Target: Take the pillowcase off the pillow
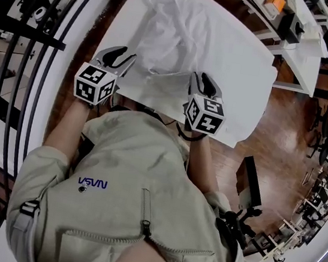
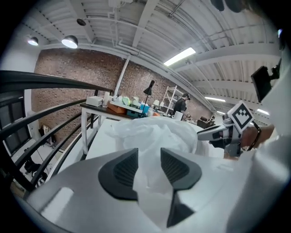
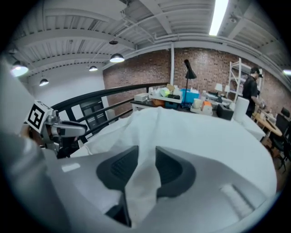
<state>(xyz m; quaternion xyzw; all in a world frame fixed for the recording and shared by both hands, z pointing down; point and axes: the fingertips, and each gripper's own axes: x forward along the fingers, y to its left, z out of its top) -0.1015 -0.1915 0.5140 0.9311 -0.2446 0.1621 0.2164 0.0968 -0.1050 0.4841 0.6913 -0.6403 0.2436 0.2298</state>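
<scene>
Crumpled white pillowcase (image 1: 171,37) just lying on the white table (image 1: 246,66), left gripper (image 1: 125,56) and right gripper (image 1: 200,81) both at its near edge, well apart.

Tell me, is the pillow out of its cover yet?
Not that I can see. Done: nothing sure; the crumpled white cover lies in one heap on the table, with no bare pillow beside it. In hand: the left gripper and right gripper sit at its near edge, jaws apart, a fold of it between them but not pinched. Left: probably pinch the cover and pull it off.
</scene>
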